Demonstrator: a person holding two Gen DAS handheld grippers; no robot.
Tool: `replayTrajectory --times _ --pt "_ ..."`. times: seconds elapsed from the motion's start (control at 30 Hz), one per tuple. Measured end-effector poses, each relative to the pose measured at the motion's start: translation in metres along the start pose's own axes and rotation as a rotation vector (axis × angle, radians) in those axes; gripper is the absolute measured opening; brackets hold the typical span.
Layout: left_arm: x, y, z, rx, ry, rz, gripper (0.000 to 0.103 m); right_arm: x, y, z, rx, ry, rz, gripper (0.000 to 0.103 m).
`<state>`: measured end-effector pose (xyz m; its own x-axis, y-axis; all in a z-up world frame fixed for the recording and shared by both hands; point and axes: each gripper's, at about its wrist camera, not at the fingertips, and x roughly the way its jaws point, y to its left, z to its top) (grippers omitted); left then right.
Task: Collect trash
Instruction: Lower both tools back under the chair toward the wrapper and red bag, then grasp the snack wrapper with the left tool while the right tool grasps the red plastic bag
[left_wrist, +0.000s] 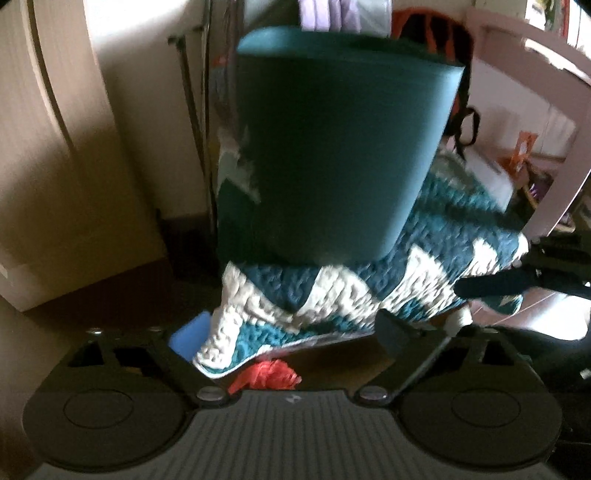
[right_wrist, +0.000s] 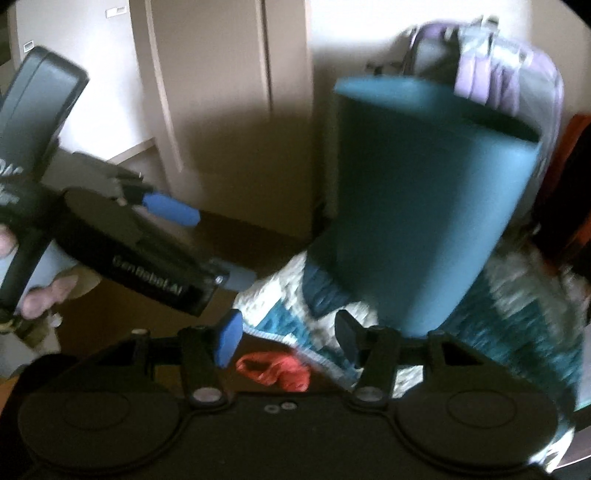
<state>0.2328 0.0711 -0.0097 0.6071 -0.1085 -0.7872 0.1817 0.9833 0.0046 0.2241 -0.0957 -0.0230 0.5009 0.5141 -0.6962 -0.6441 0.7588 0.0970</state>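
A crumpled red wrapper (left_wrist: 267, 374) lies on the brown floor at the edge of a teal-and-white knitted rug (left_wrist: 332, 291). A tall teal bin (left_wrist: 332, 147) stands on that rug. My left gripper (left_wrist: 291, 339) hangs open above the wrapper, its blue pad (left_wrist: 188, 338) far from the dark one. In the right wrist view the red wrapper (right_wrist: 275, 371) shows low between the fingers of my right gripper (right_wrist: 288, 338), which is open and touches nothing. The left gripper (right_wrist: 218, 245) appears there at the left, held in a hand (right_wrist: 48, 291). The bin (right_wrist: 424, 203) rises beyond.
Cream cupboard doors (right_wrist: 207, 92) and a wall stand behind. A lilac bag (right_wrist: 498, 74) sits behind the bin. A pale pink furniture frame (left_wrist: 535, 74) curves along the right. Both views are blurred.
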Motion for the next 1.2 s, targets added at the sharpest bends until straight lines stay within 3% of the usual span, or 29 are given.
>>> replayTrajectory --times 0.4,0.57,0.77,0.9,1.07,1.2 --pt "0.135 0.055 -0.078 0.044 0.172 0.011 0.098 0.153 0.032 -0.100 -0.117 0.270 0.157 0.056" --pt "0.194 0.072 -0.115 0.096 0.271 -0.013 0.098 0.208 0.030 -0.126 -0.134 0.318 0.113 0.056" --pt "0.260 0.077 -0.177 0.144 0.413 -0.050 0.098 0.275 -0.011 -0.131 -0.050 0.363 0.028 0.056" --pt "0.297 0.067 -0.226 0.178 0.526 -0.107 0.098 0.323 -0.036 -0.140 0.025 0.419 0.006 0.056" --pt "0.332 0.046 -0.285 0.234 0.659 -0.201 0.098 0.370 -0.038 -0.153 0.005 0.474 0.010 0.056" --pt "0.347 0.033 -0.319 0.256 0.712 -0.234 0.098 0.402 -0.035 -0.158 0.008 0.489 0.009 0.056"
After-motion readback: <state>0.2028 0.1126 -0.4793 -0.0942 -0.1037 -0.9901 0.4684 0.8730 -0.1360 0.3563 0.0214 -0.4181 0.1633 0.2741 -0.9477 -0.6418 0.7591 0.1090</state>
